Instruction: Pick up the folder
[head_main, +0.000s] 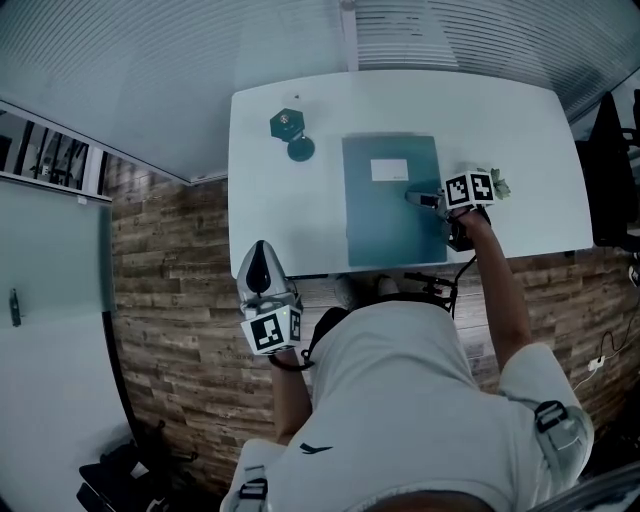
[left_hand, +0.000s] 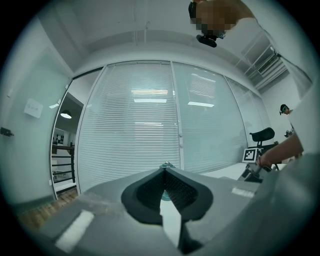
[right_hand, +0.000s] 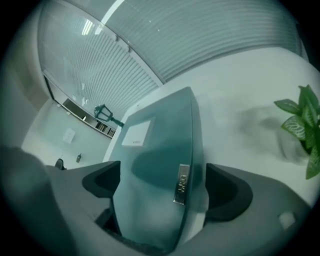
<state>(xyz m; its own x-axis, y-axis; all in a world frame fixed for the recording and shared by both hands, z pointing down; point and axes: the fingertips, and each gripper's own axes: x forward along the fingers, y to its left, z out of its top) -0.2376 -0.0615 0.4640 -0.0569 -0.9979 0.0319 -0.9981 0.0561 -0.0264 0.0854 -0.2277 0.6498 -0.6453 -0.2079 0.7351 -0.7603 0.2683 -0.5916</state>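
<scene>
Right gripper (right_hand: 165, 186) jaws wide astride folder (head_main: 385, 215) edge (unpinched), left gripper (left_hand: 163, 185) jaws clenched empty

a white table (head_main: 520, 150) stands toward 12 o'clock in the head view, on a wood-plank floor (head_main: 170, 300). window blinds (head_main: 150, 70) run behind it from 10 to 2 o'clock. a frosted glass panel (head_main: 50, 290) sits at 9 o'clock. the left gripper view shows a black office chair (left_hand: 263, 135) at 3 o'clock and a lit ceiling lamp (left_hand: 65, 115) at 9 o'clock.
</scene>
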